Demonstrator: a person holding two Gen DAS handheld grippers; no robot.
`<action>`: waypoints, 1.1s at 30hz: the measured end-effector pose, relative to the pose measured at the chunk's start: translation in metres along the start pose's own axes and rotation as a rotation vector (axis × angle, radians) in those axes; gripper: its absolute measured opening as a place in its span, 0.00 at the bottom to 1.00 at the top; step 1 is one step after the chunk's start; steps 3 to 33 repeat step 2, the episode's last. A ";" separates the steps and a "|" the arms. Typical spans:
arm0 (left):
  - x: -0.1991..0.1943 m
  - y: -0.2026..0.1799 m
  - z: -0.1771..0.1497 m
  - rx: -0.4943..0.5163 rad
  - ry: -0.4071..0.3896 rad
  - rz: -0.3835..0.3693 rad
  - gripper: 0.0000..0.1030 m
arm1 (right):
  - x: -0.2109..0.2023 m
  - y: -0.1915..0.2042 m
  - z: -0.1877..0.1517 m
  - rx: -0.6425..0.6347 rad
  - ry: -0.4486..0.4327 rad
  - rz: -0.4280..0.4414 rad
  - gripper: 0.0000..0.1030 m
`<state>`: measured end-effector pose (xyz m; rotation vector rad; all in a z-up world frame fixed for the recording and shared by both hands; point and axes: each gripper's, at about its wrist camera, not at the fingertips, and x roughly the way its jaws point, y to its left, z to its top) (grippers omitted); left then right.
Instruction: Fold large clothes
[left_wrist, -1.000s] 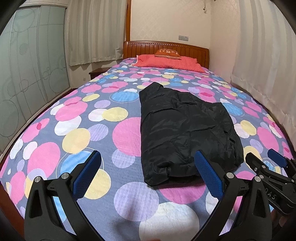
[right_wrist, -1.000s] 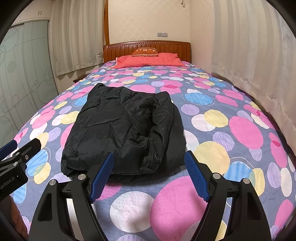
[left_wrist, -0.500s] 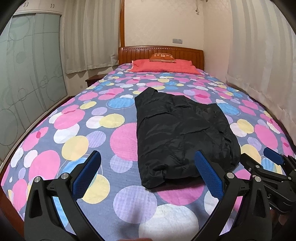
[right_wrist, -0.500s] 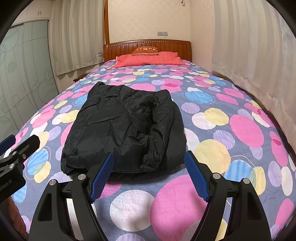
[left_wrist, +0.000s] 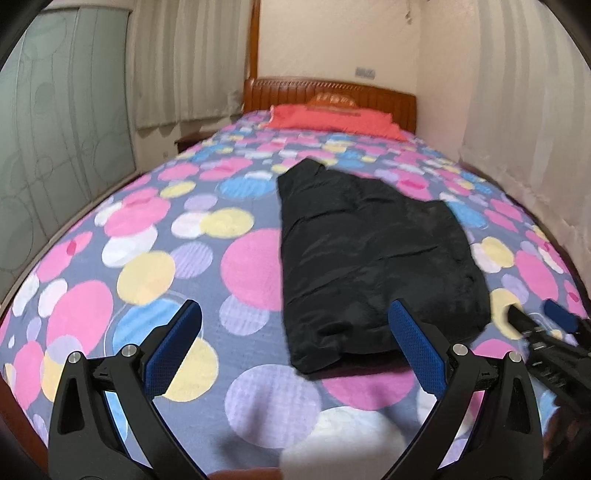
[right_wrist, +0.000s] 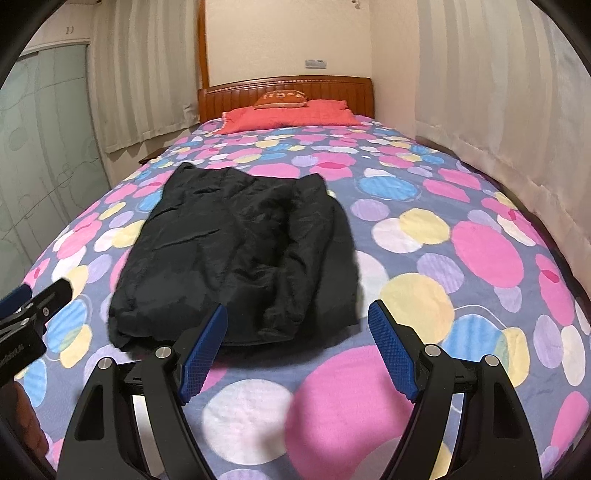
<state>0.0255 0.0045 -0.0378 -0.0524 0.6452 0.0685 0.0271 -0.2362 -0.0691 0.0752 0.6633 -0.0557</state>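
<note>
Black padded jacket (left_wrist: 373, 258), already folded into a thick oblong bundle, lies on the spotted bedspread (left_wrist: 147, 266) toward the near end of the bed, its long side running away from the cameras.

Nearest in the left wrist view, the left gripper (left_wrist: 293, 325) hangs over the bedspread with its jaws spread wide and nothing between them; its right blue pad (left_wrist: 413, 343) sits in front of the jacket's near left corner, and whether it touches the fabric cannot be told. At the right edge of that view the tip of the other tool pokes in, blurred.

In the right wrist view the right gripper (right_wrist: 297, 325) also stands wide open and empty, just short of the jacket's near edge (right_wrist: 236, 266), with the near right part of the bundle framed between its pads. The left gripper's tip shows at the left edge.

Beyond the jacket the bedspread runs on bare to a red pillow (right_wrist: 288, 120) with a small orange cushion (right_wrist: 282, 99) on top, against a wooden headboard (right_wrist: 288, 90). Pale curtains (right_wrist: 491, 85) hang along the right side, and frosted sliding doors (left_wrist: 55, 147) stand at the left.
</note>
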 end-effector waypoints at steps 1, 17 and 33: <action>0.008 0.007 -0.001 -0.014 0.015 0.013 0.98 | 0.003 -0.007 0.000 0.010 0.002 -0.011 0.75; 0.015 0.015 -0.002 -0.027 0.029 0.024 0.98 | 0.006 -0.014 0.001 0.020 0.006 -0.023 0.75; 0.015 0.015 -0.002 -0.027 0.029 0.024 0.98 | 0.006 -0.014 0.001 0.020 0.006 -0.023 0.75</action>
